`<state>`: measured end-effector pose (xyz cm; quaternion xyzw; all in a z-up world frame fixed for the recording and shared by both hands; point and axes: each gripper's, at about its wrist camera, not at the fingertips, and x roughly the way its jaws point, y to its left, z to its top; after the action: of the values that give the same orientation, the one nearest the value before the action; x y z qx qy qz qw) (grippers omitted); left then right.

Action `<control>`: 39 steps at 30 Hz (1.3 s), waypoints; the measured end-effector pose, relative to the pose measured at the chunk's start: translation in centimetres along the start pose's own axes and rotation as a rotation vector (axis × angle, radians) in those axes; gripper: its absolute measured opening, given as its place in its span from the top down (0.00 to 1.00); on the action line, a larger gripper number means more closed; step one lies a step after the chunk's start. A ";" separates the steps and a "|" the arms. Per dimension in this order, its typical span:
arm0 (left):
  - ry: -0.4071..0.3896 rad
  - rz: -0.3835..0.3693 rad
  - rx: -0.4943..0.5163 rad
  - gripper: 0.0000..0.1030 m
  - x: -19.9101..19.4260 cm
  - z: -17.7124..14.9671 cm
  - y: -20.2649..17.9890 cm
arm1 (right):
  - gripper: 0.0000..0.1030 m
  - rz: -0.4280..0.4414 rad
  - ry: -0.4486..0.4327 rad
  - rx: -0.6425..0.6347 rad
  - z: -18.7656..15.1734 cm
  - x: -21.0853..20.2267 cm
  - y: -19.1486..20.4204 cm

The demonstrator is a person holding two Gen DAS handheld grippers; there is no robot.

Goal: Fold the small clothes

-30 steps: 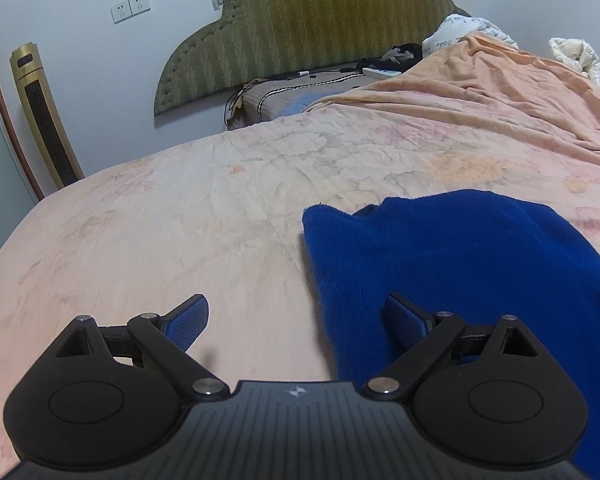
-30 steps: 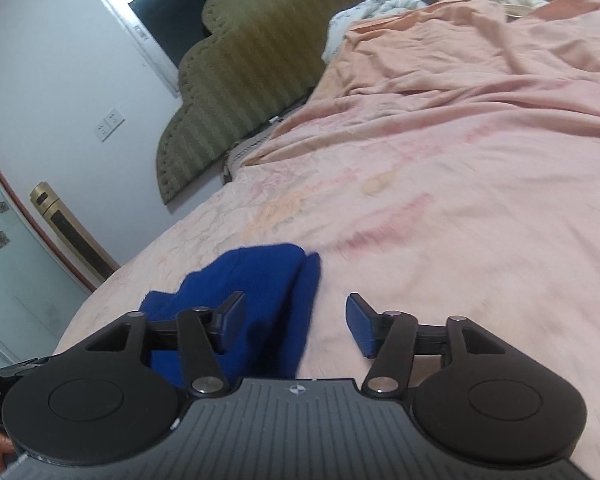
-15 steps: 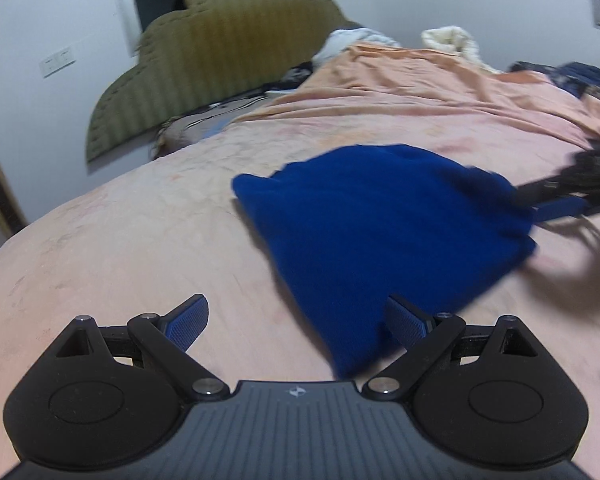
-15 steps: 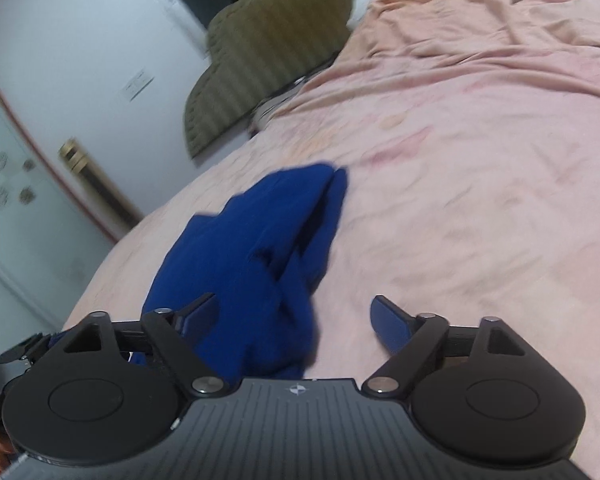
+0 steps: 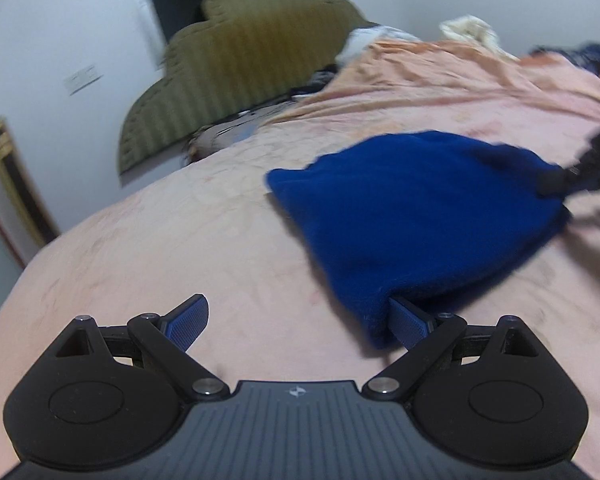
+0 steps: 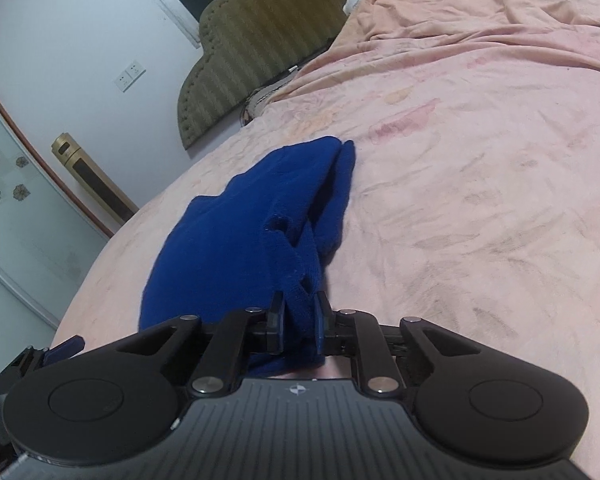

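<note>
Two views to go on. From my left wrist camera, the left gripper (image 5: 300,320) has its jaws spread wide over the pink bed (image 5: 180,248), its right finger just touching the near corner of the blue garment (image 5: 420,216). From my right wrist camera, the right gripper (image 6: 298,316) has just closed, jaws narrow, pinching a bunched edge of the garment, which lies toward the bed's left edge.

Left gripper (image 5: 298,322) jaws spread wide over pink bedsheet (image 5: 148,256). Blue knit garment (image 5: 412,216) lies on sheet, near corner against right pad (image 5: 410,322). Right gripper (image 5: 556,178) at garment's far edge, blurred. Olive headboard (image 5: 240,64) behind.
</note>
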<state>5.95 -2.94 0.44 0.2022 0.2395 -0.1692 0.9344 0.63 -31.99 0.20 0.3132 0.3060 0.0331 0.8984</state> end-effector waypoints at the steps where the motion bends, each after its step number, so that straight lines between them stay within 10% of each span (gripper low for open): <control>1: 0.004 0.018 -0.023 0.06 0.1 -0.1 0.5 | 0.85 0.013 0.002 0.006 0.0 -0.1 0.1; 7: 0.046 -0.012 -0.085 0.06 0.3 -1.0 1.9 | 0.87 0.085 0.021 0.028 -0.2 -0.7 0.5; 15: -0.012 -0.128 -0.129 0.07 -3.0 0.8 1.6 | 0.73 -0.093 -0.021 -0.027 -0.8 -1.0 0.3; 23: 0.157 -0.016 -0.176 0.07 2.3 3.2 -0.9 | 0.69 -0.162 -0.113 -0.296 -0.4 -0.9 6.0; 39: 0.226 -0.012 -0.213 0.07 3.0 2.2 -1.8 | 0.54 -0.210 -0.053 -0.330 -1.8 0.1 6.5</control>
<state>8.52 -6.16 0.12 0.1181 0.3609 -0.1245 0.9167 0.56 -25.75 2.82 0.1288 0.3039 -0.0193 0.9438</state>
